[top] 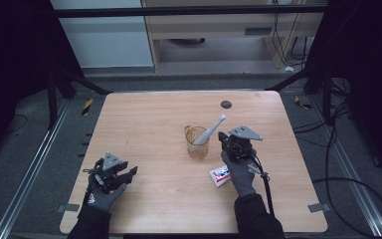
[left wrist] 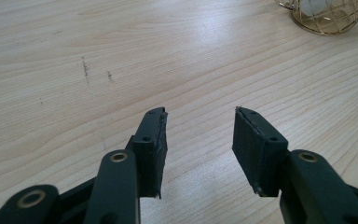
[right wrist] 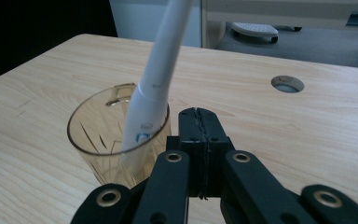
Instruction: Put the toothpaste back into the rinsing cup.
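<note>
While my right gripper (right wrist: 198, 122) sits clenched and empty just beside the cup (right wrist: 103, 140) holding the electric toothbrush (right wrist: 154, 88), my left gripper (left wrist: 199, 140) rests released, well apart

Small white box (top: 220, 176) with red and blue print, flat near the front right of the wooden table (top: 149, 119), which carries a round dark hole (top: 226, 104) toward the far edge and a few faint dark marks (left wrist: 85, 68) on the grain. Beyond the far edge, a pale cabinet (top: 104, 35), a wooden desk frame (top: 219, 25) and loose black cables (top: 338, 149) over grey floor at the right. Yellow-and-black tape (top: 87, 106) on the floor off the far left corner, metal rails (top: 30, 169) along both sides.
</note>
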Demonstrator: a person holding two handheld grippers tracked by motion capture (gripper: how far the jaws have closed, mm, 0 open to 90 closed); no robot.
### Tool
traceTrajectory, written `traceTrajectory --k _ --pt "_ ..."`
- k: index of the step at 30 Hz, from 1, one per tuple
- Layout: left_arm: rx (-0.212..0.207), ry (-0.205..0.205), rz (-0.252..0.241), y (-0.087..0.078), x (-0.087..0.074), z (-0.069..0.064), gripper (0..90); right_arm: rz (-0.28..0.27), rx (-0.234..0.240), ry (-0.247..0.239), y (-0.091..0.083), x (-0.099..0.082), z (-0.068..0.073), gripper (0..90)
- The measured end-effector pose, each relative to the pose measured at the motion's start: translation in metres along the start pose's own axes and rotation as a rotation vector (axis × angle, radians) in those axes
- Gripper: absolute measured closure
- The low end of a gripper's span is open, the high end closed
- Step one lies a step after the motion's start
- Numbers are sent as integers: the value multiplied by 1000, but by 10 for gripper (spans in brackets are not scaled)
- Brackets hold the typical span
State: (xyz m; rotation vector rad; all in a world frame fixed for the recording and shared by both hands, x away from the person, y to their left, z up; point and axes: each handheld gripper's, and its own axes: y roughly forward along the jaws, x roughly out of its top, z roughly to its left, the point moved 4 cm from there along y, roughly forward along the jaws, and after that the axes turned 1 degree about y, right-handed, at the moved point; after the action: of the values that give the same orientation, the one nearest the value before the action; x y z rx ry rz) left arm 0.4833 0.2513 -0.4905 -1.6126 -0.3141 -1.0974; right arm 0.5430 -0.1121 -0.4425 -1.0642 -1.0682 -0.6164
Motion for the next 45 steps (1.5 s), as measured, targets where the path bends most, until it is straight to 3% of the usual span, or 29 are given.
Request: traceTrajectory --k 10,26,38,45 --pt "-2 -4 -7 0 0 1 540 -18 -14 13 10 13 10 900" --pt "-1 -4 -4 0 0 1 541 -37 9 18 20 19 33 900" --pt "0 -4 -7 0 0 1 543 -28 34 -58 26 13 63 900" --pt "1 -2 -7 0 0 1 545 -34 51 -62 26 14 70 900"
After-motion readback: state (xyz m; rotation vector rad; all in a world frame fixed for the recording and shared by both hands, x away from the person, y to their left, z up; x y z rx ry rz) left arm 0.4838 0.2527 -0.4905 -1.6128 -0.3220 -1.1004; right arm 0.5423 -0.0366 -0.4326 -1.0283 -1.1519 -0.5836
